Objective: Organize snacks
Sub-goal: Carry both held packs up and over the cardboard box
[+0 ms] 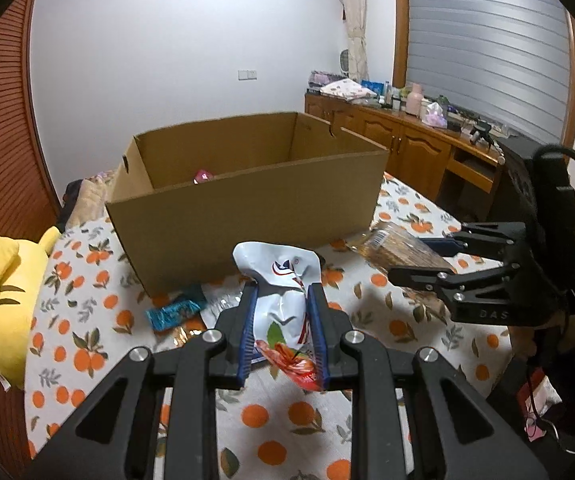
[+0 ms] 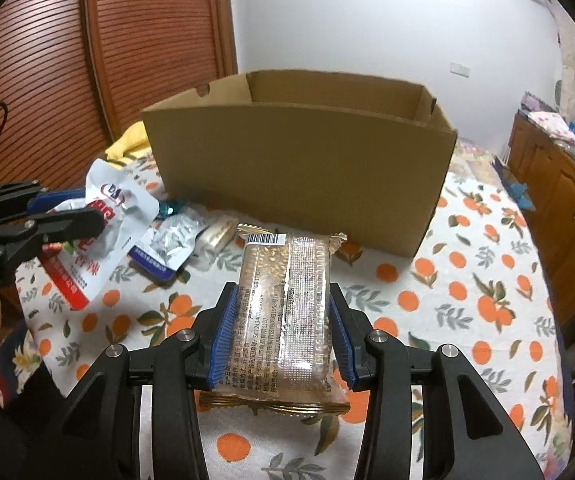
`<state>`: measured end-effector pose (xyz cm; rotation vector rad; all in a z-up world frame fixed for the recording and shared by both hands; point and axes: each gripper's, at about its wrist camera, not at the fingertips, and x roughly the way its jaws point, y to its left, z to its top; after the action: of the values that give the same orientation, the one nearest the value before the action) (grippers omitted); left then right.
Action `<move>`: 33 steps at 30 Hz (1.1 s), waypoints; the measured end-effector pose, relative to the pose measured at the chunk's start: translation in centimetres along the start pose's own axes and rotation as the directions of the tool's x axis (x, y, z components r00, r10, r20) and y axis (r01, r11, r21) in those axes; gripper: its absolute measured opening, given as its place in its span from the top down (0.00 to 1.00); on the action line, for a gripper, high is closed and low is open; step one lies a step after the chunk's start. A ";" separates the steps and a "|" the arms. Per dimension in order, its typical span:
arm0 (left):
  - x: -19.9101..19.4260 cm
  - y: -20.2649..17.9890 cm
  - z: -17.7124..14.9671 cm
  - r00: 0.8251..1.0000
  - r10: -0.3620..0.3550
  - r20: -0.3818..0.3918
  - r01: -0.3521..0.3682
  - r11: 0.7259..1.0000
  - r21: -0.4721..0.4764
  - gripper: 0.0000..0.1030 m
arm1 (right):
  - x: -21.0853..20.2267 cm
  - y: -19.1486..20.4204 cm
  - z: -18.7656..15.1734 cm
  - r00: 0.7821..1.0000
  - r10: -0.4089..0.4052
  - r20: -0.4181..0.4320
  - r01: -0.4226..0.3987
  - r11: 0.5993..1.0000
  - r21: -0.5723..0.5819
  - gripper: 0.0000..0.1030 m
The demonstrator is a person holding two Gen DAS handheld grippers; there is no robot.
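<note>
My left gripper (image 1: 282,294) is shut on a white and red snack pouch (image 1: 283,308), held above the cloth in front of the cardboard box (image 1: 247,208). The pouch also shows in the right wrist view (image 2: 99,236). My right gripper (image 2: 283,300) is shut on a clear packet of grain bar (image 2: 287,312), also in front of the box (image 2: 299,168). In the left wrist view the right gripper (image 1: 419,256) holds that packet (image 1: 395,248) at the right. A pink item (image 1: 204,176) lies inside the box.
More snacks lie on the orange-print tablecloth (image 2: 467,280) by the box: a teal wrapper (image 1: 175,310), a blue and silver packet (image 2: 167,248), a small gold packet (image 2: 217,234). A yellow plush toy (image 1: 7,296) is at the left. A wooden cabinet (image 1: 407,140) stands behind.
</note>
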<state>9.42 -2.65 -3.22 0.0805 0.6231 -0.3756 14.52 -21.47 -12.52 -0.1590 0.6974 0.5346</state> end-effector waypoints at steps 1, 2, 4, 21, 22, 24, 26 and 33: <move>-0.1 0.2 0.2 1.000 0.002 0.006 -0.002 1.000 -0.002 0.78 | -0.2 -0.1 0.1 1.000 0.000 0.005 0.000 1.000 0.001 0.58; -0.2 0.4 0.4 1.000 0.003 0.010 -0.003 1.000 -0.003 0.78 | -0.4 -0.1 0.2 1.000 0.000 0.010 0.000 1.000 0.001 0.58; -0.3 0.6 0.9 1.000 0.004 0.019 -0.004 1.000 -0.006 0.78 | -0.7 -0.2 0.5 1.000 0.002 0.017 -0.002 1.000 0.002 0.58; 0.7 4.1 6.8 0.994 0.009 0.108 -0.008 1.000 -0.007 0.78 | -2.6 -0.4 6.1 0.995 0.010 0.104 -0.002 0.997 -0.074 0.58; 0.8 4.3 7.1 0.994 0.013 0.112 -0.012 1.000 -0.005 0.78 | -2.6 -0.5 6.6 0.994 0.013 0.112 -0.004 0.997 -0.081 0.58; 1.1 4.7 8.0 0.993 0.021 0.117 -0.021 1.000 -0.002 0.78 | -2.5 -0.7 7.6 0.992 0.019 0.126 -0.008 0.996 -0.087 0.58; 1.6 5.3 8.8 0.993 0.029 0.116 -0.029 1.000 -0.003 0.78 | -2.4 -0.9 8.4 0.990 0.026 0.137 -0.013 0.996 -0.093 0.58; 3.6 7.1 10.9 0.992 0.047 0.117 -0.045 0.999 -0.018 0.78 | -0.7 -1.7 11.9 0.987 0.036 0.157 -0.018 0.994 -0.112 0.58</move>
<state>20.74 0.78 3.26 0.0574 0.5073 -0.3288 21.72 -19.51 -3.10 -0.2078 0.5152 0.6056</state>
